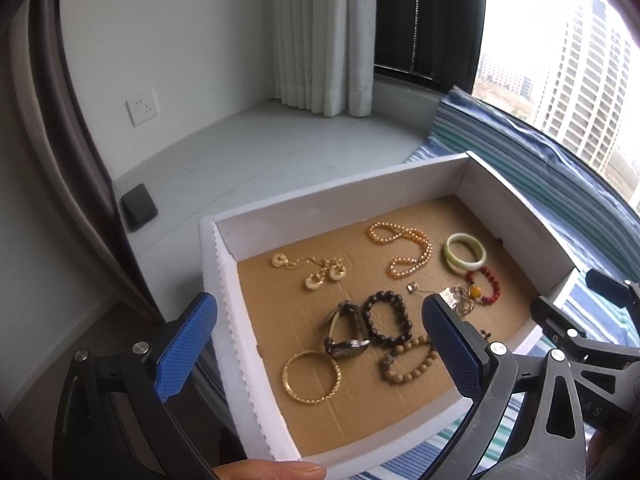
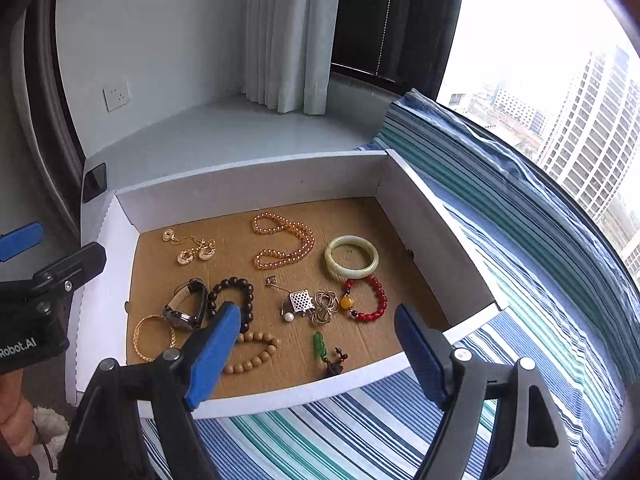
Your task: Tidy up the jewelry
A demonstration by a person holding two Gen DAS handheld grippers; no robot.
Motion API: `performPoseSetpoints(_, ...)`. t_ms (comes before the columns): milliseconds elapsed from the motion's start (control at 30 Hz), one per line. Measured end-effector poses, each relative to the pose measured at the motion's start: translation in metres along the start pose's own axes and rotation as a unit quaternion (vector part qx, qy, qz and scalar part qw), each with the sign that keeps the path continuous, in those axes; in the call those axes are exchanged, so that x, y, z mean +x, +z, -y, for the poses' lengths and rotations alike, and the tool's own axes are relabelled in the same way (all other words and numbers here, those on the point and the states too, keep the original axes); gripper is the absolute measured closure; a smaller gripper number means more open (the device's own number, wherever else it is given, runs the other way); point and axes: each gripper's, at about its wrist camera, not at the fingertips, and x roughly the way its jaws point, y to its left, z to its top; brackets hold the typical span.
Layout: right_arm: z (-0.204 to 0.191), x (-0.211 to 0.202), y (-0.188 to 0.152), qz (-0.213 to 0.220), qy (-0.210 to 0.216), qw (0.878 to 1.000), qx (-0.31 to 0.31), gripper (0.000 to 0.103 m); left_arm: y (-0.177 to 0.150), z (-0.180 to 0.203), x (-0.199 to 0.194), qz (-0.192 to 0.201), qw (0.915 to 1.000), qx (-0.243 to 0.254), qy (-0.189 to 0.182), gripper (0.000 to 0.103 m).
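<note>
A white box (image 1: 224,280) with a brown cardboard floor holds the jewelry. In the left wrist view I see a gold bangle (image 1: 289,385), a watch (image 1: 347,346), a dark bead bracelet (image 1: 404,314), a tan bead bracelet (image 1: 404,374), an orange pearl necklace (image 1: 416,252), a jade bangle (image 1: 465,252) and a red bead bracelet (image 1: 490,284). My left gripper (image 1: 318,302) hovers open over the box's near left part, holding nothing. My right gripper (image 2: 317,310) is open above the near edge, over a silver brooch (image 2: 300,300) and a green pendant (image 2: 319,345), and is empty too.
The box (image 2: 280,394) lies on a blue and green striped cloth (image 2: 360,432) beside a window. A white ledge, curtains (image 2: 280,32) and a wall socket (image 2: 117,96) stand behind. A dark square object (image 1: 138,208) sits on the ledge at left. A person's fingertip (image 1: 272,470) shows at the bottom.
</note>
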Motion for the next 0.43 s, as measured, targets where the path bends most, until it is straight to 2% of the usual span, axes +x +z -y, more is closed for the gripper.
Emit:
performPoseSetpoints(100,-0.0008,-0.0045,0.0006,0.003,-0.018,1.0,0.0,0.022,-0.0019,0.0006,0.0036,-0.004,0.9999,0.002,0.01,0.001)
performPoseSetpoints(433,0.005,-0.0024,-0.0039,0.002,-0.023,1.0,0.009,0.022,-0.0065,0.0087,0.0073,-0.005,0.9999,0.008,0.01,0.002)
